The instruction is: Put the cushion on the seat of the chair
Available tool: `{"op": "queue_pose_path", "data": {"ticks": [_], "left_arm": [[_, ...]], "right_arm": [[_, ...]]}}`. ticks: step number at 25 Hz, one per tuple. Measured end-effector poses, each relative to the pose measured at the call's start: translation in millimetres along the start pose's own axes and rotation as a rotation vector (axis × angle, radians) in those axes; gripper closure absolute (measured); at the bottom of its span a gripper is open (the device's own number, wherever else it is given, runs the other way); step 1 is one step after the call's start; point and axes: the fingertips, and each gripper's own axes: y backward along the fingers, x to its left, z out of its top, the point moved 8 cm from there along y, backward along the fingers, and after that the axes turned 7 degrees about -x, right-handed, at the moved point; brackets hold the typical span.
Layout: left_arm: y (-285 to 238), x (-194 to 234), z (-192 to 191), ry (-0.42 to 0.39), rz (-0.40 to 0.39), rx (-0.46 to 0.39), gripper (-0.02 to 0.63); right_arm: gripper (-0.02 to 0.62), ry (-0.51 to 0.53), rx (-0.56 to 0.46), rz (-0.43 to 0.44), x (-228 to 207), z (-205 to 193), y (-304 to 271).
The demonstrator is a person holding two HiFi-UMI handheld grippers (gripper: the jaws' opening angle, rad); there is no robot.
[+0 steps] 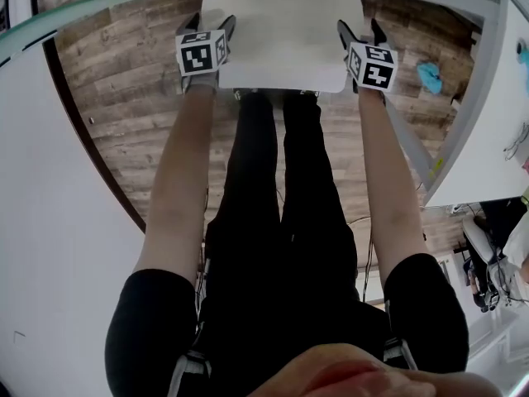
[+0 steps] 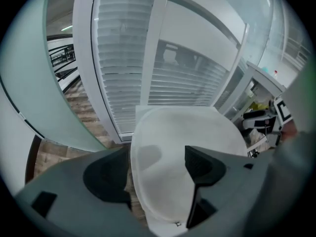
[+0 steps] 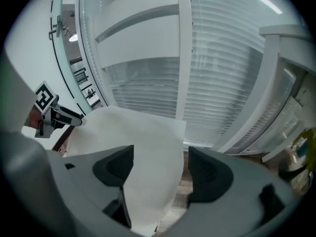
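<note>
The white cushion lies at the top middle of the head view, in front of the person's legs. My left gripper stands at its left edge and my right gripper at its right edge. In the left gripper view the cushion lies between the wide-apart jaws of the left gripper, which stands open. In the right gripper view the cushion fills the left part of the gap of the right gripper; bare floor shows beside the right pad, so it is open. A flat white corner, perhaps the chair seat, shows behind the cushion.
A white desk stands at the right, with a blue thing on the wooden floor beside it. White blinds and window frames rise just beyond the cushion. A curved white surface fills the left.
</note>
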Motion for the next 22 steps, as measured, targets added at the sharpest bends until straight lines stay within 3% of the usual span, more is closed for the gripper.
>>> {"op": "queue_pose_path", "data": {"ticks": [6, 10, 13, 18, 22], "left_arm": [[47.0, -32.0, 29.2, -0.016, -0.062, -0.068, 0.261], [91.7, -64.9, 58.4, 0.007, -0.160, -0.128, 0.262], [140.5, -94.4, 77.5, 0.007, -0.242, -0.177, 0.276], [230.9, -133.0, 114.1, -0.035, -0.311, -0.290, 0.392], [295.4, -158.8, 143.0, -0.087, -0.365, -0.352, 0.547]], "right_arm": [[0.267, -0.023, -0.064, 0.055, 27.3, 36.9, 41.8], [0.275, -0.035, -0.117, 0.127, 52.8, 74.5, 82.8], [0.366, 0.047, -0.167, 0.159, 76.4, 103.4, 131.5], [0.542, 0.115, -0.294, 0.229, 112.6, 158.9, 213.9], [0.578, 0.129, -0.370, 0.294, 132.3, 199.1, 273.1]]}}
